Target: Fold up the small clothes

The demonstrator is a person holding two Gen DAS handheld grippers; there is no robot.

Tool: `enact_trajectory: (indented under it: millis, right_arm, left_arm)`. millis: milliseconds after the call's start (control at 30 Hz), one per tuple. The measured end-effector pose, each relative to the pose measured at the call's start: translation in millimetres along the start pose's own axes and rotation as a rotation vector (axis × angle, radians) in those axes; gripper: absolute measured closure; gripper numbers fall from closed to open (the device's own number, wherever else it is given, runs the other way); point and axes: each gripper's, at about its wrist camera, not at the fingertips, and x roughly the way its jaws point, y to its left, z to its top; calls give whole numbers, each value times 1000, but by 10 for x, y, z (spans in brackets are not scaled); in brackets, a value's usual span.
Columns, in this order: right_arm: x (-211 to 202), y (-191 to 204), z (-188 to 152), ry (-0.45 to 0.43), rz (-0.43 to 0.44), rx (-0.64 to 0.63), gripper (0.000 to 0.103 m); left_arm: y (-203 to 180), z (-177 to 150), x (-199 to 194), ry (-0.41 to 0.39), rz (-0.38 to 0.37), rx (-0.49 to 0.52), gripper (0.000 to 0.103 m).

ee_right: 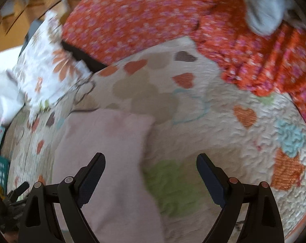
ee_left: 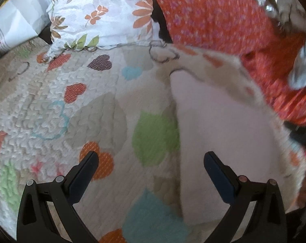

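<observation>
I have both grippers hovering over the bed, and both sets of jaws stand wide apart with nothing between them. From the left wrist camera, my left gripper [ee_left: 150, 162] hangs above the cream quilted bedspread with coloured hearts [ee_left: 51, 105], its right finger over the edge of the pale pink small garment [ee_left: 217, 133], which lies flat on the bedspread and runs from the lower middle of the view up toward the centre right. From the right wrist camera, my right gripper [ee_right: 150, 163] sits with its left finger over the same pale pink small garment [ee_right: 106, 145], which spreads to the lower left of that view, while the right finger is over bare bedspread [ee_right: 223, 111] with a green heart patch between the fingers. Behind the garment lies an orange-red fabric with small pink flowers [ee_left: 213, 14], bunched along the far side of the bed and down the right edge; it shows again across the top of the right view [ee_right: 142, 16]. A white pillow printed with orange and grey flowers [ee_left: 100, 12] rests to its left, touching the bedspread. A pale grey-blue cloth piece [ee_right: 264, 6] lies on the orange fabric, too blurred for me to identify.
</observation>
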Motion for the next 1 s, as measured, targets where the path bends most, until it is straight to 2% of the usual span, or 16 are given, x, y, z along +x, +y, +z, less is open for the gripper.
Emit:
enact_trajectory:
  millis: [100, 267, 433, 500, 533, 567, 600, 633, 667, 700, 767, 833, 933, 1000]
  right_arm:
    - [35, -233, -6, 22, 19, 64, 8]
    - [212, -419, -83, 101, 113, 117, 8]
    - [465, -308, -108, 170, 261, 123, 8]
    - [626, -185, -82, 209, 282, 97, 10]
    - [746, -82, -78, 248, 299, 72, 18]
    - [833, -4, -75, 276, 308, 56, 36]
    - [923, 74, -76, 305, 315, 42, 46]
    - [1001, 173, -74, 325, 335, 33, 61]
    - [1050, 264, -69, 336, 346, 36, 62]
    - [1061, 340, -53, 328, 332, 29, 64]
    - [995, 518, 12, 301, 335, -12, 71]
    - [797, 658, 127, 246, 398, -30, 72]
    - [563, 873, 235, 169, 457, -84, 74]
    - [576, 971, 238, 148, 438, -114, 72]
  left_arm:
    - [14, 74, 65, 18, -69, -50, 0]
    - [-29, 98, 343, 116, -203, -117, 0]
    - [-197, 67, 653, 201, -338, -130, 0]
    - [-322, 44, 780, 227, -374, -114, 0]
    - [-378, 39, 800, 222, -373, -96, 5]
    - [-445, 34, 802, 214, -370, -80, 37]
    - [-473, 33, 806, 226, -355, -77, 46]
    - [-476, 44, 795, 226, -338, -79, 52]
    - [-454, 60, 768, 221, -347, -93, 62]
    - [-401, 86, 726, 224, -363, -116, 67]
    - [-306, 147, 634, 216, -386, -158, 69]
    - [-225, 228, 474, 168, -382, -159, 69]
    - [-120, 358, 278, 87, -301, -139, 66]
    - [-30, 381, 356, 102, -207, -152, 53]
